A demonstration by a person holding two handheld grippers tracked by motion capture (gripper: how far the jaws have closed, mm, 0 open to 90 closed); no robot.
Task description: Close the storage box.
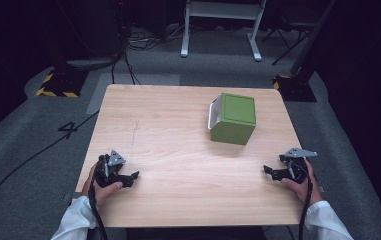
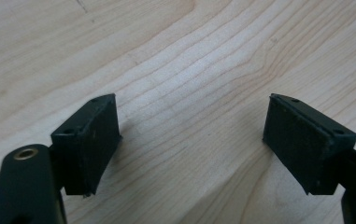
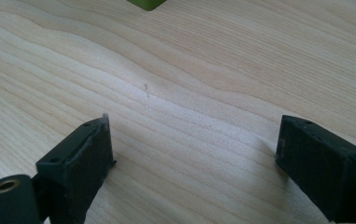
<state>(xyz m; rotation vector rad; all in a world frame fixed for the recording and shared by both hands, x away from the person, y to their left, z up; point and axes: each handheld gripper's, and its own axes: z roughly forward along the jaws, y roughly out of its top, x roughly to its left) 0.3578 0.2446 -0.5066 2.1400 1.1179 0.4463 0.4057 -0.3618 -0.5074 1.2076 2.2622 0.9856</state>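
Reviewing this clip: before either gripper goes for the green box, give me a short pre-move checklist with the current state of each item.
1. Left gripper open, nothing between its jaws: ok, the left gripper view has bare wood between them.
2. Right gripper open and unloaded: ok, same in the right gripper view.
3. Green box resting fully on the table, away from the edges: ok.
4. Path from each gripper to the box free of other things: ok.
5. White part on the box's left side, lid or handle: cannot tell.
6. Box open or latched: cannot tell.
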